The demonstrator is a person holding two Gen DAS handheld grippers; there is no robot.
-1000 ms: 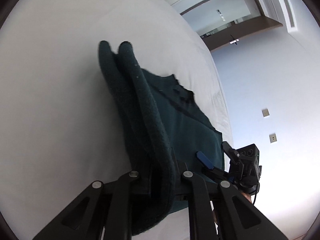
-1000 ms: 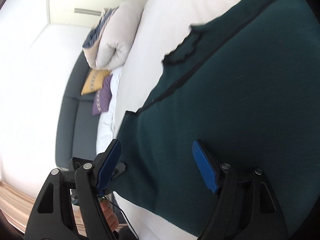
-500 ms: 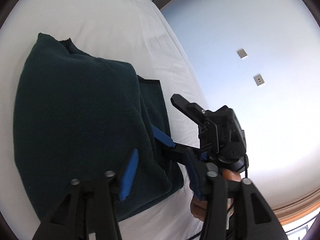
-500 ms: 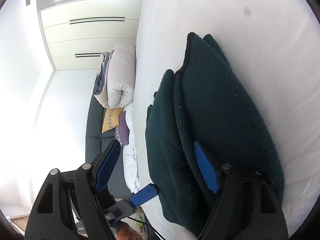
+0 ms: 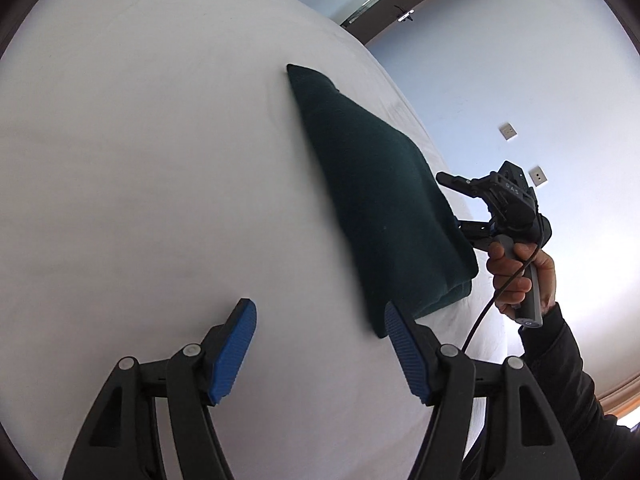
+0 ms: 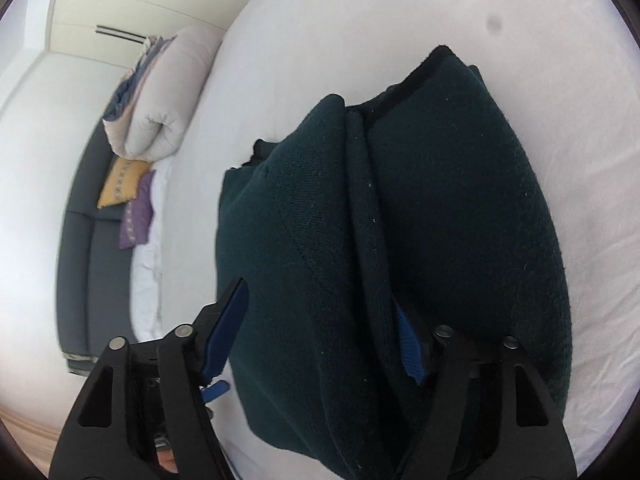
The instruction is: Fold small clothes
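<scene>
A dark green knitted garment [image 5: 380,208] lies folded in a thick pile on the white bed [image 5: 140,140]. My left gripper [image 5: 320,312] hovers over bare sheet just left of the pile's near corner; its jaws are opening and nothing is between the blue pads. My right gripper [image 5: 450,202], held by a hand [image 5: 516,268], sits at the pile's far right edge. In the right wrist view the garment [image 6: 440,200] fills the frame and my right gripper [image 6: 318,296] is closing on a thick fold, which touches both pads. The right pad is half buried in a crease.
A rolled white duvet [image 6: 160,92] lies at the bed's far end. Beside the bed stands a dark sofa [image 6: 80,260] with a yellow cushion [image 6: 120,184] and a purple cushion [image 6: 138,216]. A pale wall with sockets [image 5: 508,131] rises beyond the bed's right edge.
My left gripper let go of the garment's doubled edge and drew back to the left. The garment went from spread out to a folded pile. My right jaws narrowed around a fold.
</scene>
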